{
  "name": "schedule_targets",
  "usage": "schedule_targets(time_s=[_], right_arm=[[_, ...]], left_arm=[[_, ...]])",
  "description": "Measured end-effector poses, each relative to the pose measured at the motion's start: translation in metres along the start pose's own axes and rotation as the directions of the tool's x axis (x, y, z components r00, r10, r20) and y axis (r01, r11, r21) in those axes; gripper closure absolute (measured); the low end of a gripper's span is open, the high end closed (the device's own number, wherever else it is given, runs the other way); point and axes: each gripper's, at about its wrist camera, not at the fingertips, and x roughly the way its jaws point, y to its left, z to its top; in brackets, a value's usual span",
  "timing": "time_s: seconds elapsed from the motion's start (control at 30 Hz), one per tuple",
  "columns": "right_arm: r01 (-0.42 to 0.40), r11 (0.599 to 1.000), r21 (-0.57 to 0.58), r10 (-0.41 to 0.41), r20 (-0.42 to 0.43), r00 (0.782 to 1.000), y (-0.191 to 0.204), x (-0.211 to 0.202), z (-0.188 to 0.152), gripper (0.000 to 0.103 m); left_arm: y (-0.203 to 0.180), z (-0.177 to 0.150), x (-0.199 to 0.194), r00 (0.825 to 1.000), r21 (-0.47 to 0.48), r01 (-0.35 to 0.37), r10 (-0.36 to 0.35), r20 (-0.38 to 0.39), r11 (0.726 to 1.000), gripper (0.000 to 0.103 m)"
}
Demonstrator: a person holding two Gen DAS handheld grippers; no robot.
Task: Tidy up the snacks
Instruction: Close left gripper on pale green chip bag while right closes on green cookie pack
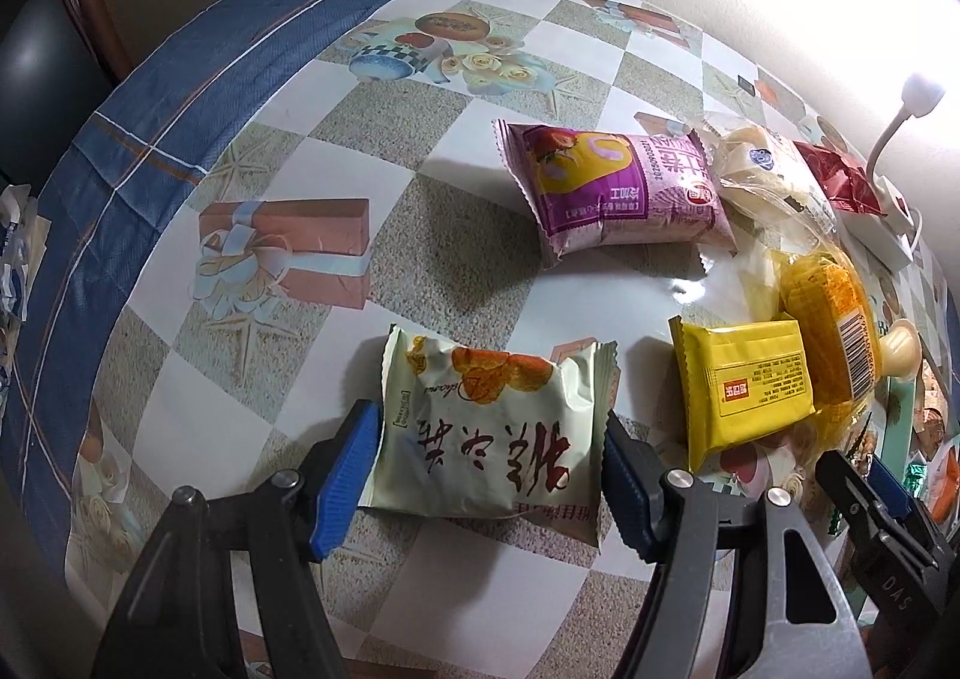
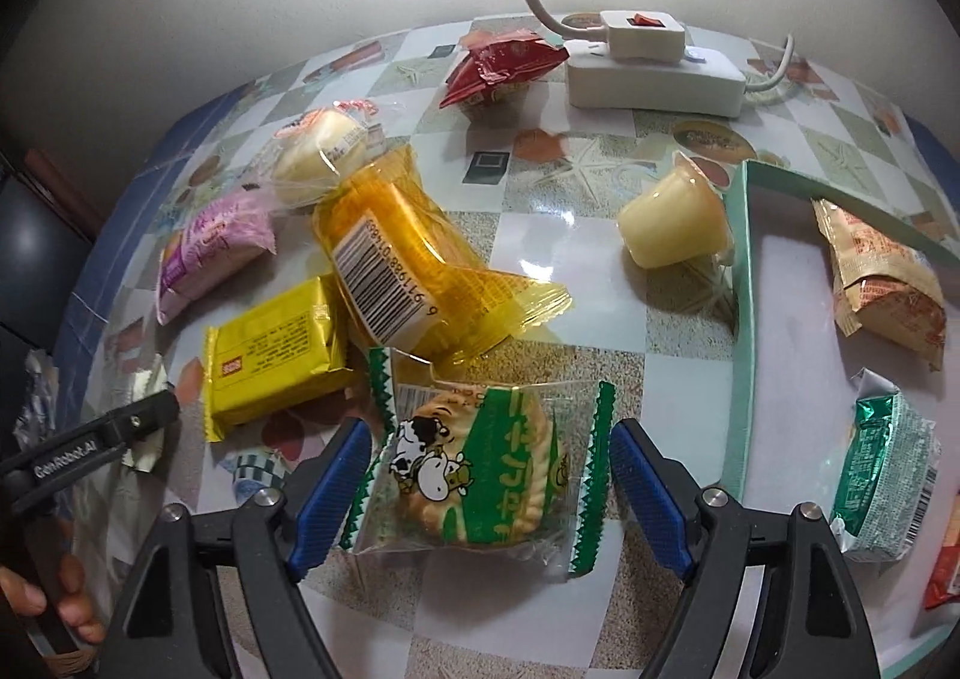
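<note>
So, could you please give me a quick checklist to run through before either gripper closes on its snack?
1. Pale green packet sits between the left gripper pads: ok.
2. Left pads pressing the packet: cannot tell; the left pad meets its edge, the right looks just clear.
3. Cow biscuit packet centred in the right gripper: ok.
4. Right pads clear of the wrapper: ok, gaps show on both sides.
5. Yellow packet clear of the right gripper: ok.
6. Free room in the teal-rimmed tray: ok, two packets and bare floor inside.
</note>
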Motion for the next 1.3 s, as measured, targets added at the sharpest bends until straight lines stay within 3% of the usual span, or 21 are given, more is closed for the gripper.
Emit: schedule_targets(time_s=[0.17,0.43,0.63,1.3], right_arm=[[0.053,0.998,-0.044,-0.053,0.01,0.999,0.006,0.002,-0.005,0.02],[0.092,0.994,-0.054,-0.091,0.018,0.996,0.006,0.0,-0.007,0.03],[0.062,0.998,-0.03,-0.061,0.02,0.998,0.001,-0.006,-0.007,0.039],[-0.026,0.998,0.062,0.025,0.031,0.999,-0.016,-0.043,-0.017,0.052]], left_arm=[[-0.004,0.001,0.004,1.0,0.011,-0.017,0.017,0.001,1.0,0.031],[-0.004,0.001,0.004,1.0,-0.004,-0.014,0.014,0.003,1.0,0.033],[0.001,0.0,-0.002,1.0,-0.021,-0.004,0.005,0.009,1.0,0.033],[0.0,0.0,-0.056,0.994,-0.024,0.027,-0.024,0.108,0.999,0.033]])
